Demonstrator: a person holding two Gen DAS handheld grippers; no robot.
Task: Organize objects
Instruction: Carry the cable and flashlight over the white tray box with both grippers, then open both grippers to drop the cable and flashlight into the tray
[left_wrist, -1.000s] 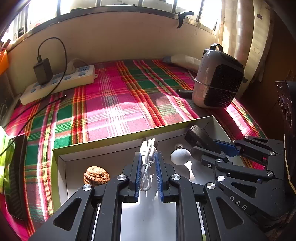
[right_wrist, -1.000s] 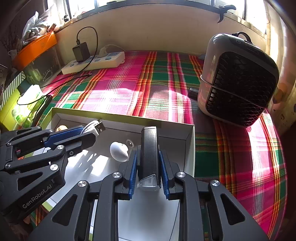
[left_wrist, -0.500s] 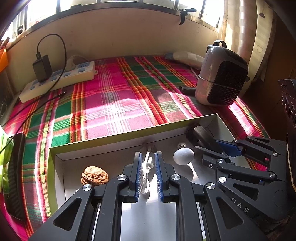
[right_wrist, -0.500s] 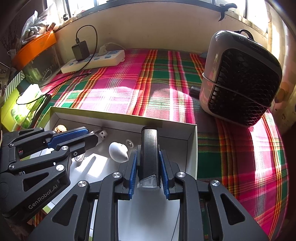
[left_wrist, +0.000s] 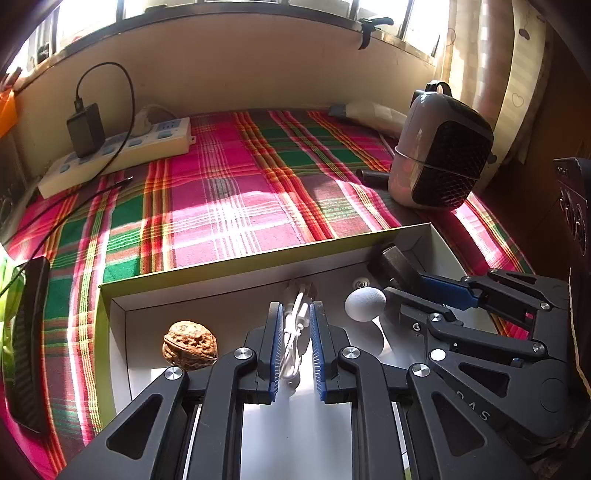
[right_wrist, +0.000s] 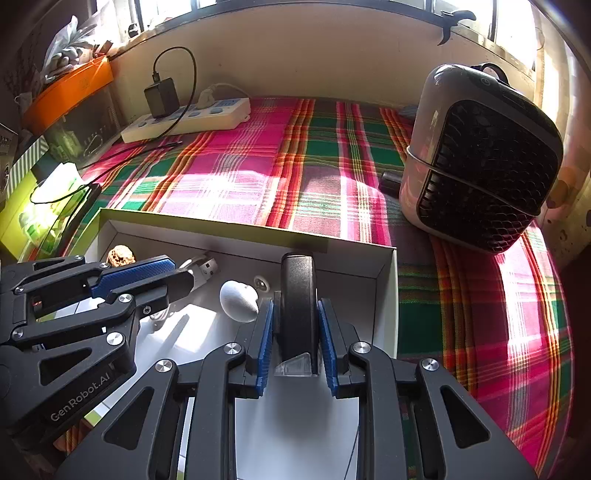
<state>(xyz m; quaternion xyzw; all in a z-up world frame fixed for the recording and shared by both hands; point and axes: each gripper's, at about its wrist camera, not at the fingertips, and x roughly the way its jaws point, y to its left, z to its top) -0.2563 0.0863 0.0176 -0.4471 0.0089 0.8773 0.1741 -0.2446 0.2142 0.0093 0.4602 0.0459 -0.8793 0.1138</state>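
- Left wrist view: close behind its own fingers, angled down into white box (left_wrist: 229, 291), facing window wall.
- Right wrist view: same, from the right.
- Shared: box, plaid cloth (right_wrist: 258, 177), heater (left_wrist: 439, 155).

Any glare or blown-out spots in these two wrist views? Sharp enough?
Left wrist: sun patch on the cloth is washed out, windows clipped, box floor glares near the egg. Right wrist: same cloth glare, strong fisheye bend on the heater. Both sharp, dark corners.
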